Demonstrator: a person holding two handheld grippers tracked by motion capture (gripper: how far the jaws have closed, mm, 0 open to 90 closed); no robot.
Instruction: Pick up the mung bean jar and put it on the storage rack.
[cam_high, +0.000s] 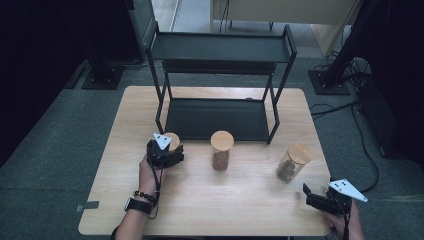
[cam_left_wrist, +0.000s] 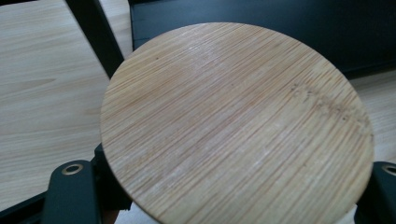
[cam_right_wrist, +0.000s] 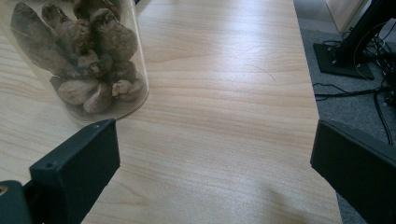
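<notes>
Three glass jars with round bamboo lids stand on the wooden table (cam_high: 240, 200). My left gripper (cam_high: 169, 150) is at the left jar (cam_high: 174, 139), in front of the black rack. In the left gripper view its lid (cam_left_wrist: 233, 121) sits just above my left gripper (cam_left_wrist: 227, 196), with one jaw on each side, spread wide. The middle jar (cam_high: 221, 150) holds brown grains. The right jar (cam_high: 293, 162) holds brown lumps. My right gripper (cam_high: 312, 197) is open near the front right corner, a little short of that jar (cam_right_wrist: 84, 60), with nothing in my right gripper (cam_right_wrist: 217, 158).
A black two-tier metal rack (cam_high: 215, 119) stands at the back of the table; its lower shelf (cam_left_wrist: 261, 28) and one leg (cam_left_wrist: 93, 32) are just behind the left jar. The table's right edge (cam_right_wrist: 322, 140) is close to my right gripper. Cables (cam_high: 335, 107) lie on the floor.
</notes>
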